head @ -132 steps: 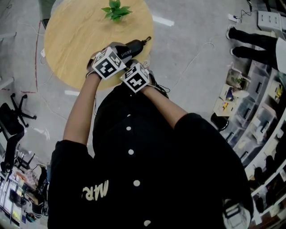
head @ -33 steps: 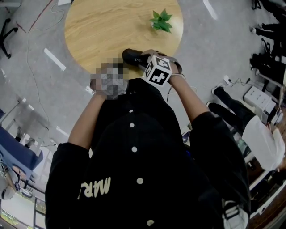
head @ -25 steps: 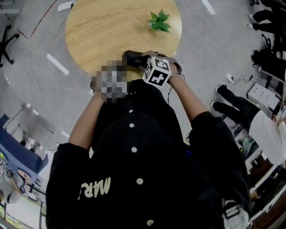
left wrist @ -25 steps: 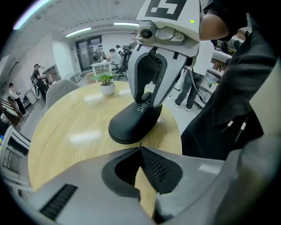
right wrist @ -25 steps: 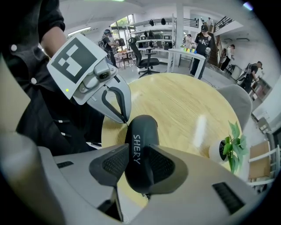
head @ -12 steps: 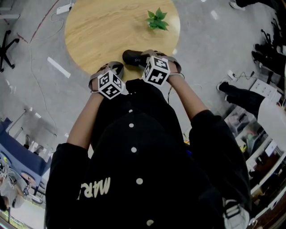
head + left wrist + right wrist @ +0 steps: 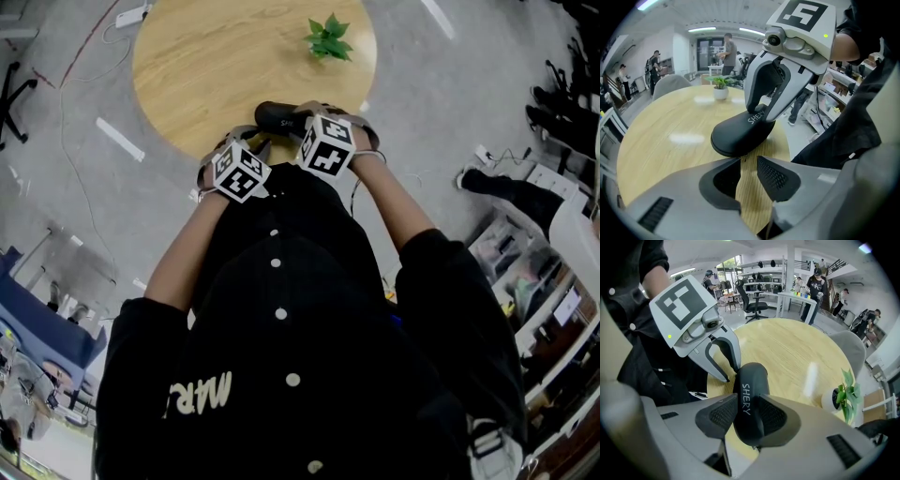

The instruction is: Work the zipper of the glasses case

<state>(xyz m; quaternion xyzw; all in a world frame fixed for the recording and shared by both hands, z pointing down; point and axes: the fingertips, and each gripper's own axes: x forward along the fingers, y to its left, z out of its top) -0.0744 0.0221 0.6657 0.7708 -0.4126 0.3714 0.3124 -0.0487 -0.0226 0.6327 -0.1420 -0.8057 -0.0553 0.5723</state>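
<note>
- Head view: the glasses case (image 7: 279, 116) lies at the near edge of the table (image 7: 197, 66), upper centre, under the right gripper (image 7: 314, 120). The left gripper (image 7: 246, 145) sits nearer it than half a second ago.
- Left gripper view: its jaws, just opening, stand apart over bare wood, with the case just above their tips.
- Right gripper view: its jaws clamp the case's middle.

a round table (image 7: 206, 66) of light wood with a smooth bare top carries a black glasses case (image 7: 279, 116) lying at its near edge and, well apart toward the far rim, a small leafy green plant (image 7: 327, 37) upright in a white pot.
</note>
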